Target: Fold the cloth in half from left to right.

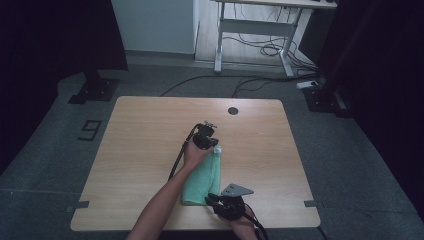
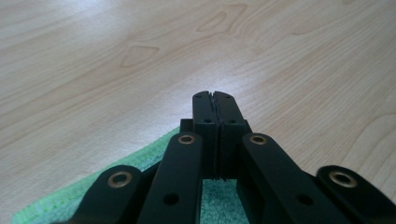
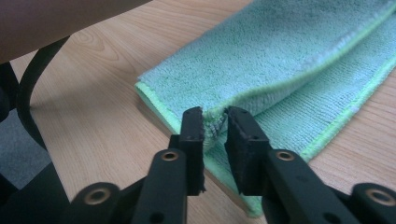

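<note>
- The green cloth (image 1: 202,177) lay folded into a long strip on the wooden counter (image 1: 140,165), a little toward five o'clock from the counter's middle.
- Its long axis ran from about seven o'clock, near the front edge, up to one o'clock; the far end pointed toward the dark round hole (image 1: 232,110) in the counter.
- The left gripper (image 1: 214,148) sat at the strip's far, one o'clock end, its jaws pressed fully together. In the left gripper view (image 2: 214,100) green edging showed beneath the linkage, though the pads hid whether any fabric was caught between them; probably a thin corner was.
- That hold most likely pinned the far end so the strip would stay straight while the near end was worked.
- The right gripper (image 1: 210,198) came in at the near end from about four o'clock. In the right gripper view (image 3: 215,122) its jaws stood narrow, with a raised ridge of the upper layer between them and the pads apparently just off the fabric.
- The ridge suggested the top layer had been pinched up away from the layer below, which lay flat on the counter with its bright hem exposed.
- The person's left forearm (image 1: 160,205) crossed over the cloth's seven o'clock side, keeping that hand behind the gripper and clear of the fold.
</note>
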{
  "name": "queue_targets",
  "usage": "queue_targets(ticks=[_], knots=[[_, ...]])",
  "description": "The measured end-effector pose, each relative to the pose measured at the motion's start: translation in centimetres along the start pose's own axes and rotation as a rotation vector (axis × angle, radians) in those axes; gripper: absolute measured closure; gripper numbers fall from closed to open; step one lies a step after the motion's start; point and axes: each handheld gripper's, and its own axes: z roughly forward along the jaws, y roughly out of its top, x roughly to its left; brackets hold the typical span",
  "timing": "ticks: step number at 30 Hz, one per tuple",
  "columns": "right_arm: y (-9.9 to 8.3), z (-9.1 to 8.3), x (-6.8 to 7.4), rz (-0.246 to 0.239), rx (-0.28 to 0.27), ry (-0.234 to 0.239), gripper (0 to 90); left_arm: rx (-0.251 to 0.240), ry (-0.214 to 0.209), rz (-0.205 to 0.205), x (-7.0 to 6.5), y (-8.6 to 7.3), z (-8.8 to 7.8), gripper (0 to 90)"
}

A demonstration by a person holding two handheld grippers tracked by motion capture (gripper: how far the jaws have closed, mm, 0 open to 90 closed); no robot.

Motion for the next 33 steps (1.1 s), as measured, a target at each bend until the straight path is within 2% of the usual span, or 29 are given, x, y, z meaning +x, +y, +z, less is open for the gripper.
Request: queue_targets(ticks=[3, 10, 13, 15, 17, 21, 28, 33], knots=[[0.0, 0.0, -0.2, 0.013, 0.011, -0.005, 73.5, -0.007, -0.002, 0.008, -0.3, 0.0, -0.1, 88.8], [-0.2, 0.1, -0.2, 0.005, 0.043, -0.005, 72.6, -0.018, -0.006, 0.012, -0.6, 0.2, -0.5, 87.6], [-0.3, 0.3, -0.1, -0.002, 0.06, -0.015, 70.8, -0.012, -0.022, 0.01, -0.6, 0.0, -0.2, 77.4], [-0.3, 0.3, -0.2, -0.002, 0.063, -0.017, 70.1, -0.032, -0.018, 0.01, -0.4, -0.2, -0.4, 67.1], [-0.3, 0.2, -0.2, 0.001, 0.063, -0.021, 67.7, -0.039, -0.009, 0.014, -0.3, -0.4, -0.9, 55.4], [-0.4, 0.1, -0.3, 0.006, 0.057, -0.028, 64.2, -0.087, -0.023, 0.0, 0.4, -0.6, -2.8, 45.6], [-0.3, 0.0, -0.3, 0.006, 0.057, -0.023, 58.2, -0.124, -0.016, -0.006, 1.7, -1.9, -5.6, 42.8], [0.0, -0.2, -0.7, 0.019, 0.045, -0.013, 57.6, -0.102, -0.019, -0.012, 2.5, -3.2, -5.8, 44.0]])
